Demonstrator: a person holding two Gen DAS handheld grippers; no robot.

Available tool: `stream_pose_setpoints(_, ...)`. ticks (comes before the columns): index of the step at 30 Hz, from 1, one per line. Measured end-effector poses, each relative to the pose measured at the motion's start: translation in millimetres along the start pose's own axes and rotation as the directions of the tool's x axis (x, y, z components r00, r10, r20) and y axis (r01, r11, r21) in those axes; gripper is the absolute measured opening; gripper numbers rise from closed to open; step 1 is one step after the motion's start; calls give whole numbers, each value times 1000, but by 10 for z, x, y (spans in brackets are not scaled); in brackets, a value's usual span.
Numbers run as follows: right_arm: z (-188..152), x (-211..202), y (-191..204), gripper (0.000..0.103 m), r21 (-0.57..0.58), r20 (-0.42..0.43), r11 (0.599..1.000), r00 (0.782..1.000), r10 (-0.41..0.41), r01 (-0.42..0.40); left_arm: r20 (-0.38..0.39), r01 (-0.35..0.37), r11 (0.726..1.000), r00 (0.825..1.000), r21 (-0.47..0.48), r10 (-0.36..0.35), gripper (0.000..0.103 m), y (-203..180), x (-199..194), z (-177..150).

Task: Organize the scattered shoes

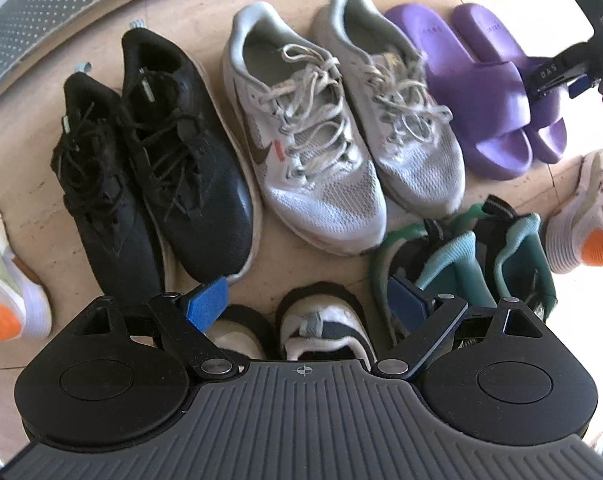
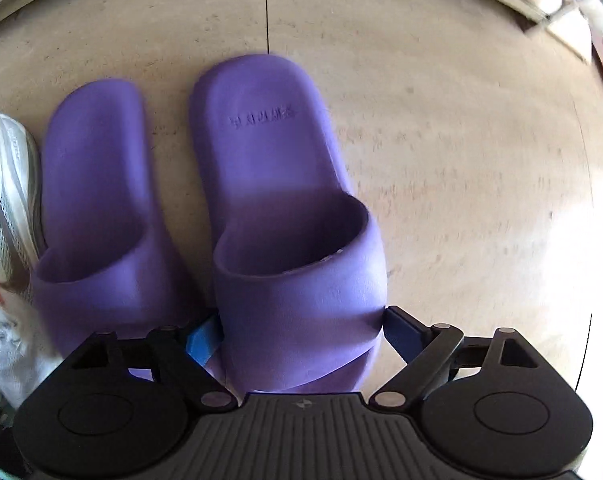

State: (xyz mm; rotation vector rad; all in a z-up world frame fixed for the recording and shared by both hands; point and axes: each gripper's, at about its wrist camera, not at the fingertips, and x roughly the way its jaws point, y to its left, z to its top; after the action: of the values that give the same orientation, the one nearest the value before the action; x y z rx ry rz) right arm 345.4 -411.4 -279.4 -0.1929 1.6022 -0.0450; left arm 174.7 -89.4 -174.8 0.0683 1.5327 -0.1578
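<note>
The right-hand purple foam slide sandal (image 2: 285,208) is lying on the beige floor (image 2: 441,160), its long axis running straight away from the right gripper (image 2: 297,334), whose blue pads are straddling its strap end, touching it but not visibly squeezing. Its twin (image 2: 97,208) is lying parallel, just beside. The left gripper (image 1: 307,300) is hanging released, well apart, over a black-and-white shoe (image 1: 321,324).

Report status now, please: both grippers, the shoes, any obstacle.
Left gripper open above the white shoe. Right gripper straddling the purple slide. No obstacle.
</note>
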Motion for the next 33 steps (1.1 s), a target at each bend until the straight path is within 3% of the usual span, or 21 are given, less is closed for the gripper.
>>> stream_pose_setpoints(2, -26, -3, -36, 86, 2, -34, 1000, 999, 13, -13, 3, -1, 1000, 1000, 8, 1, 90, -6, -19, -19)
stream_pose_setpoints(7, -17, -145, -177, 86, 80, 75, 996, 997, 29, -35, 10, -10, 1000, 1000, -11, 10, 90, 51, -43, -16)
stream_pose_setpoints(9, -7, -157, -202, 88, 87, 80, 995, 996, 45, -51, 3, -8, 1000, 1000, -15, 8, 90, 71, -36, -20)
stream_pose_setpoints(11, -18, -84, -187, 91, 58, 10, 997, 998, 59, -60, -6, -8, 1000, 1000, -15, 8, 90, 91, -29, -24)
stream_pose_setpoints(13, -63, -3, -135, 85, -24, -31, 1000, 999, 16, -16, -10, -11, 1000, 1000, -17, 11, 90, 130, -33, -23)
stream_pose_setpoints(15, -82, 37, -116, 86, -57, -33, 998, 999, -15, 13, -12, -22, 999, 1000, -28, 22, 90, 197, -42, -27)
stream_pose_setpoints(16, -77, 65, -117, 88, -57, -44, 998, 999, -28, 26, -16, -33, 999, 999, -38, 33, 90, 249, -48, -33)
stream_pose_setpoints(17, -59, 93, -120, 97, -48, -68, 998, 996, -48, 45, -21, -44, 998, 999, -49, 43, 90, 302, -53, -39)
stream_pose_setpoints(20, 0, 148, -126, 101, -31, -185, 993, 976, -115, 111, -48, -83, 995, 996, -63, 80, 91, 444, -63, -71)
stream_pose_setpoints(24, 5, 8, -122, 101, -18, -274, 982, 944, -185, 187, -53, -128, 990, 991, -53, 125, 91, 633, -190, -107)
stream_pose_setpoints(29, -144, -342, 13, 101, -72, -210, 965, 942, -263, 253, -41, -179, 984, 983, -25, 177, 91, 874, -488, -144)
stream_pose_setpoints(33, -381, -796, 186, 101, -129, -69, 955, 958, -278, 268, -24, -223, 974, 974, 38, 224, 92, 985, -762, -181)
